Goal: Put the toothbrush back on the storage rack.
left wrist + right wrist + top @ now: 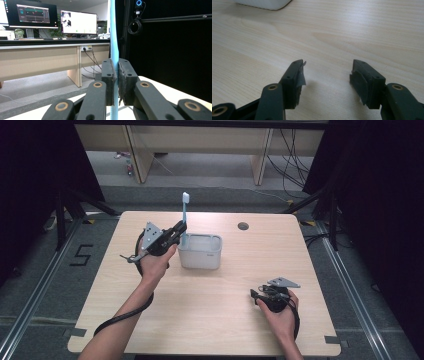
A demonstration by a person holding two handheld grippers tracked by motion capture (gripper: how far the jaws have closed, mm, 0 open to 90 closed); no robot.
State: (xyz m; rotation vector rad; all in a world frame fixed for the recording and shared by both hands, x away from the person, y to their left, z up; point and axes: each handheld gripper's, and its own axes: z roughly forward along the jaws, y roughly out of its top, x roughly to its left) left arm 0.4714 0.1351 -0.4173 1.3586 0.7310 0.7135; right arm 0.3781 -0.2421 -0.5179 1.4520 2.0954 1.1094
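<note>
Nearest the person, the right gripper [257, 296] rests on the table [210, 310], jaws apart and empty. Farther off, the left gripper [181, 228] clamps an upright toothbrush [184, 215] at the white container [200, 251] rim; misaligned, it may catch there.

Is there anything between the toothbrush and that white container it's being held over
Nothing visible. The left gripper holds the light blue toothbrush upright at the white container, at its left end; its lower tip seems already past the rim.

Bare table [220, 305] between the hands (white container [200, 251] beyond).
</note>
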